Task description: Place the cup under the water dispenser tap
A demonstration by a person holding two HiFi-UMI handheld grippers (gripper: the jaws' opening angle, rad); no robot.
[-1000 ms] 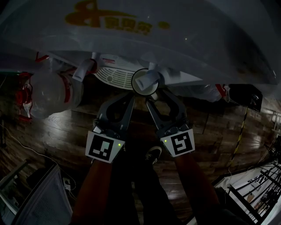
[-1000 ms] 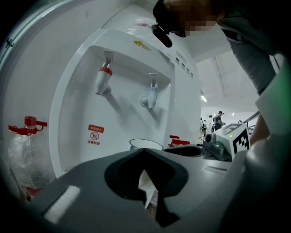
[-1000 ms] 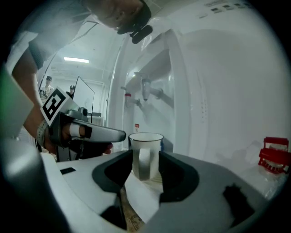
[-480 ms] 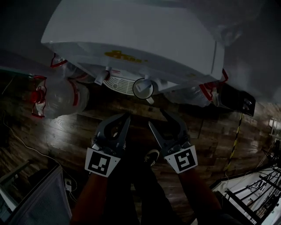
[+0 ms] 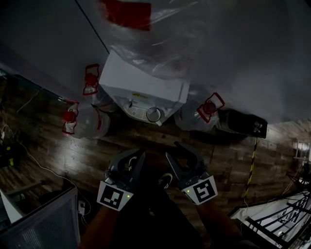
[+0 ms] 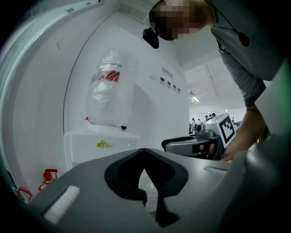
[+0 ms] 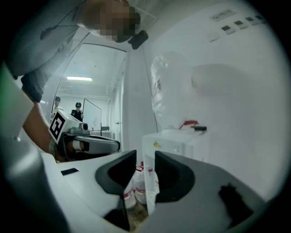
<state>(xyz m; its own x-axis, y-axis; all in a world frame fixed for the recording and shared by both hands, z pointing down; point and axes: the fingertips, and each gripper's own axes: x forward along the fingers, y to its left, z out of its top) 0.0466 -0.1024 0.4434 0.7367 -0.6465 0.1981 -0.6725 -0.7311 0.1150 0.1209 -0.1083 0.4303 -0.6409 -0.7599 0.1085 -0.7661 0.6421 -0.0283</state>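
The cup (image 5: 153, 115) stands on the drip tray of the white water dispenser (image 5: 141, 87), below its taps, with no gripper touching it. Both grippers are held well back from the dispenser, side by side over the dark wooden floor. My left gripper (image 5: 142, 152) has its fingertips together and nothing between them; its own view shows the tips meeting (image 6: 144, 149) in front of the dispenser (image 6: 100, 145). My right gripper (image 5: 173, 150) stands open; its jaws (image 7: 145, 154) have just been closing a little, with nothing between them.
A large clear bottle with a red label (image 5: 127, 12) sits on top of the dispenser. Spare water jugs with red caps (image 5: 85, 121) (image 5: 199, 114) stand on either side of it. A black box (image 5: 245, 124) lies at the right, a grey bin (image 5: 43, 219) at the lower left.
Both grippers have drawn back from the cup, which stays under the tap. The head view has risen, so the dispenser looks smaller and farther away.
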